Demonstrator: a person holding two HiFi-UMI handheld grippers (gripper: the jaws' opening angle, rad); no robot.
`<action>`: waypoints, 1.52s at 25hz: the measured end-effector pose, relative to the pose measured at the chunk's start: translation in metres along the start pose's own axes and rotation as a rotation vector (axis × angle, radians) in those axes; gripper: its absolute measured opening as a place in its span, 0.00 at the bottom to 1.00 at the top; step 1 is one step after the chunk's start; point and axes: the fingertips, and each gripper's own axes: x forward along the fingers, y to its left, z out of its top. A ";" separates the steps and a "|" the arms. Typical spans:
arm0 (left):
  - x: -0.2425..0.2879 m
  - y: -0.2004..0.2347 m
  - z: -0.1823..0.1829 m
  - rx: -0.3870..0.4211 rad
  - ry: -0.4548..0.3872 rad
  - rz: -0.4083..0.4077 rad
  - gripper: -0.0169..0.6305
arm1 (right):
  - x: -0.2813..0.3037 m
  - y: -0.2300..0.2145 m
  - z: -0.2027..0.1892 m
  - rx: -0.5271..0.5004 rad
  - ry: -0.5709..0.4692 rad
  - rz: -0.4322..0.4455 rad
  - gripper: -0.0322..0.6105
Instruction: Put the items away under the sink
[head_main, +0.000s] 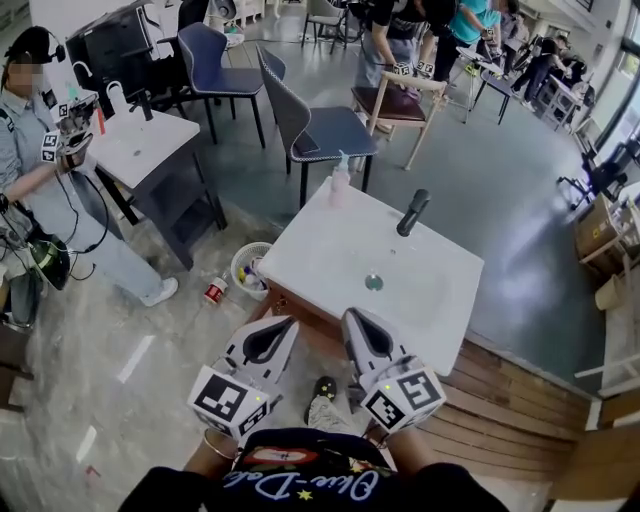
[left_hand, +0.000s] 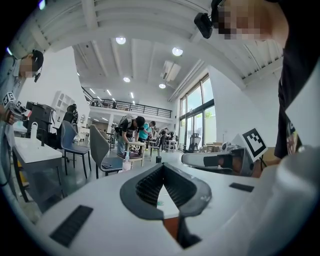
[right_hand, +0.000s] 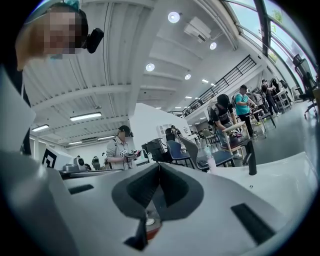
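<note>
Basket (head_main: 237, 270) and can (head_main: 215, 291) beside sink (head_main: 330, 250)

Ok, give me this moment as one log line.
left gripper: shut, empty | right gripper: shut, empty | sink: bottle on top

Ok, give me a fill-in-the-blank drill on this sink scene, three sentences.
1. The left tongs and right tongs both have their jaws ___, holding nothing.
2. The faucet on the white sink is ___ in colour.
3. The red can rests on the ___ beside the basket.
Missing words: shut; black; floor.
</note>
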 end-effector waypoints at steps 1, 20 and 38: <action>0.003 0.001 0.001 0.003 -0.005 -0.002 0.04 | 0.002 -0.003 0.000 0.004 -0.003 0.001 0.06; 0.058 0.015 0.019 0.035 0.020 0.031 0.04 | 0.036 -0.055 0.019 0.034 -0.023 0.049 0.06; 0.120 0.035 0.025 0.044 0.010 0.080 0.04 | 0.071 -0.119 0.041 0.028 -0.037 0.084 0.06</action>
